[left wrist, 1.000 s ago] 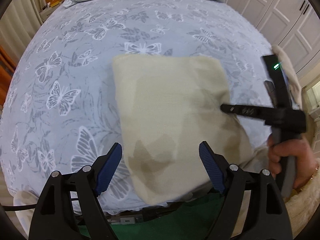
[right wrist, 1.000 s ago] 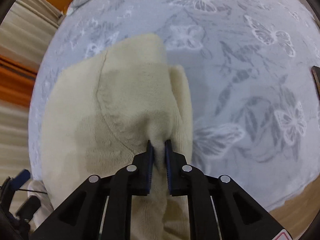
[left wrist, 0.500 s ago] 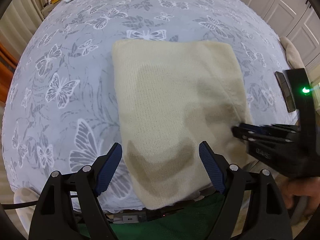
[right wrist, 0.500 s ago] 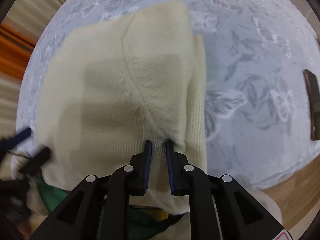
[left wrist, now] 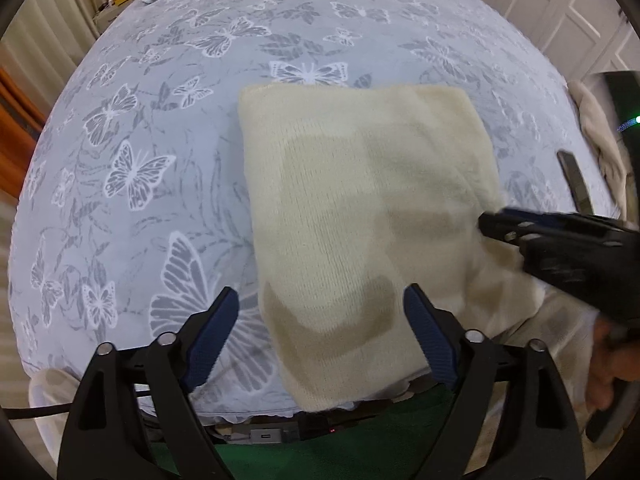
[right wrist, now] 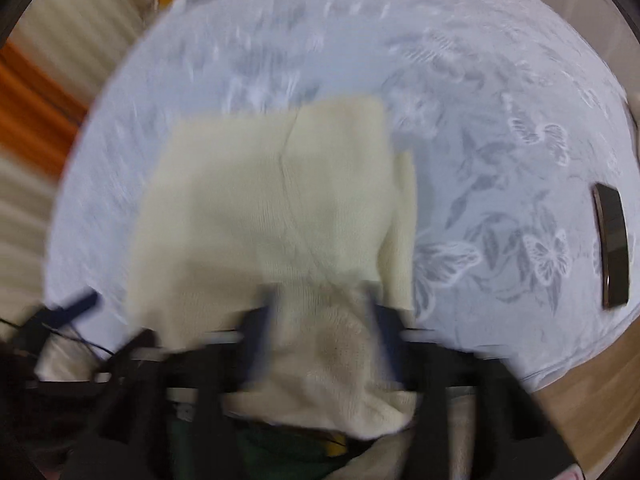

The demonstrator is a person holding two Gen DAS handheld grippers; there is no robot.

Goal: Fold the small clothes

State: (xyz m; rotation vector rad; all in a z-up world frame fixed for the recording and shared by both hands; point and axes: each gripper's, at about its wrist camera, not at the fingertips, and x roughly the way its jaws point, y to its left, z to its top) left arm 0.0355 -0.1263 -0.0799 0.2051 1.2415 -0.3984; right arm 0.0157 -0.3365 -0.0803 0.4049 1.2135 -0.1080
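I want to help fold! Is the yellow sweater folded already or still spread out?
Folded. The sweater lies on the bed as a neat rectangle, with a second layer peeking out along one side.

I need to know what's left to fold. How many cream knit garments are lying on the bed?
1: the cream knit garment lies folded at the near edge of the bed, in front of the left gripper. Others may be out of view.
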